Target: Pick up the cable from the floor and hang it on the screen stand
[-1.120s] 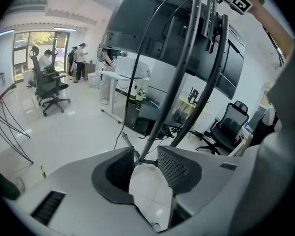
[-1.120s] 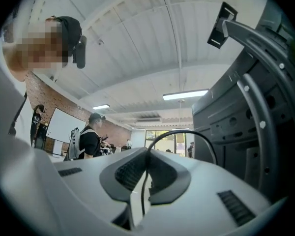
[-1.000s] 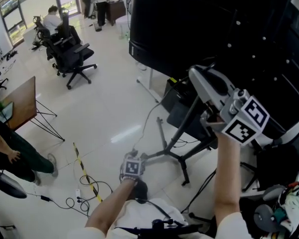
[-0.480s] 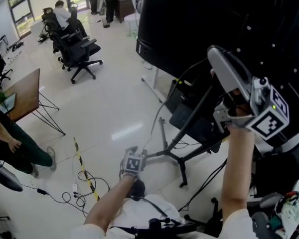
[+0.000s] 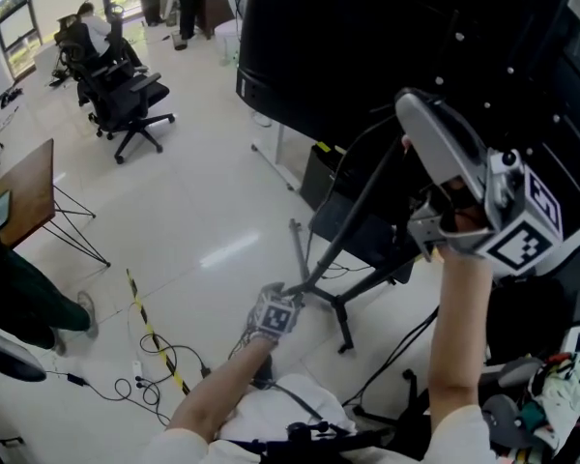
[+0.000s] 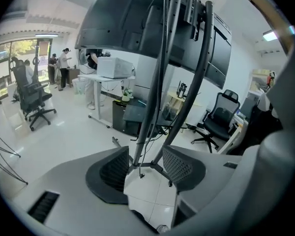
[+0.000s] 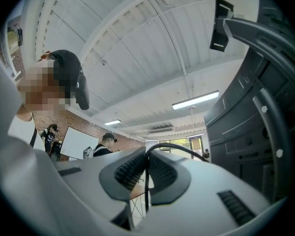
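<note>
The big black screen (image 5: 367,46) stands on a dark stand with splayed legs (image 5: 340,259). My right gripper (image 5: 406,112) is raised high beside the screen's back and is shut on a thin black cable (image 7: 179,147), which arcs out of the jaws to the right. My left gripper (image 5: 288,296) is low, near the stand's foot. Its jaws are opening, and nothing is pressed between them. In the left gripper view the stand's poles (image 6: 157,82) rise beyond the left gripper (image 6: 146,157), with a thin cable (image 6: 136,154) dangling along them.
Office chairs (image 5: 121,95) and a wooden table (image 5: 29,187) stand at the left. Yellow-black tape (image 5: 150,332) and loose cables (image 5: 126,390) lie on the white floor. A person's legs (image 5: 24,303) are at the left edge. A black chair (image 5: 551,307) is at the right.
My left gripper has moved right to the stand's foot and its jaws have spread apart. My right gripper rose beside the screen, still shut on the cable.
</note>
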`<state>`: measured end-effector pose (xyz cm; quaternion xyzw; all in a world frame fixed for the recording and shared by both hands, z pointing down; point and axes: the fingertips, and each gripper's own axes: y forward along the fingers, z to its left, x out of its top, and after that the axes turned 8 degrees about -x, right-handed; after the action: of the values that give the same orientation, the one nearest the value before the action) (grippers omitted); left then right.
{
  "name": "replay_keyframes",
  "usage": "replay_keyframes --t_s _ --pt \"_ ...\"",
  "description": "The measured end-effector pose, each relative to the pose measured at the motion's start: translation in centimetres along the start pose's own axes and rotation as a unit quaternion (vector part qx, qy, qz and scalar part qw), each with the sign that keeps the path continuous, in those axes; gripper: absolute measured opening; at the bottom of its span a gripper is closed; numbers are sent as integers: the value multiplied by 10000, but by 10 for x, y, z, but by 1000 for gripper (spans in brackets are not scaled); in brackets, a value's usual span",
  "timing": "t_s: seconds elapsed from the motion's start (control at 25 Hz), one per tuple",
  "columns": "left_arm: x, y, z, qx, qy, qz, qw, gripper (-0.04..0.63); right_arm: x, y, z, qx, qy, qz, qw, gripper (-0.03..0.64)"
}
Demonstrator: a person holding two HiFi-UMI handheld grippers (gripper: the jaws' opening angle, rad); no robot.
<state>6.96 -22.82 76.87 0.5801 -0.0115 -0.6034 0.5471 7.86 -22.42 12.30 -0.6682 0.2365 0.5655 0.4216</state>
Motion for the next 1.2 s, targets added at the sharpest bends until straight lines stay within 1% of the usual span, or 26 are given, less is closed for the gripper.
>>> replay_keyframes --t_s 0.16,0.36,0.48,0.72,0.88,1.04,1.2 --pt "-6 16 -13 -163 92 187 9997 221 8 -10 -3 -4 90 -89 9999 31" --pt "-1 19 -10 -78 273 174 9994 221 17 -18 -10 -1 221 -194 9996 31" --pt "-1 18 3 43 294 168 9994 221 22 -23 -11 67 321 -315 9990 31" --pt "7 10 38 407 347 70 9985 221 27 -18 -11 243 461 -503 9974 32" --pt "15 10 52 461 385 23 9982 221 27 -9 -8 350 504 -563 9965 32" --pt "23 12 67 603 422 -18 9973 221 28 -3 -6 396 494 -588 9963 32" --pt "40 22 73 484 569 -308 9967 221 32 -1 -10 372 503 -649 9959 32"
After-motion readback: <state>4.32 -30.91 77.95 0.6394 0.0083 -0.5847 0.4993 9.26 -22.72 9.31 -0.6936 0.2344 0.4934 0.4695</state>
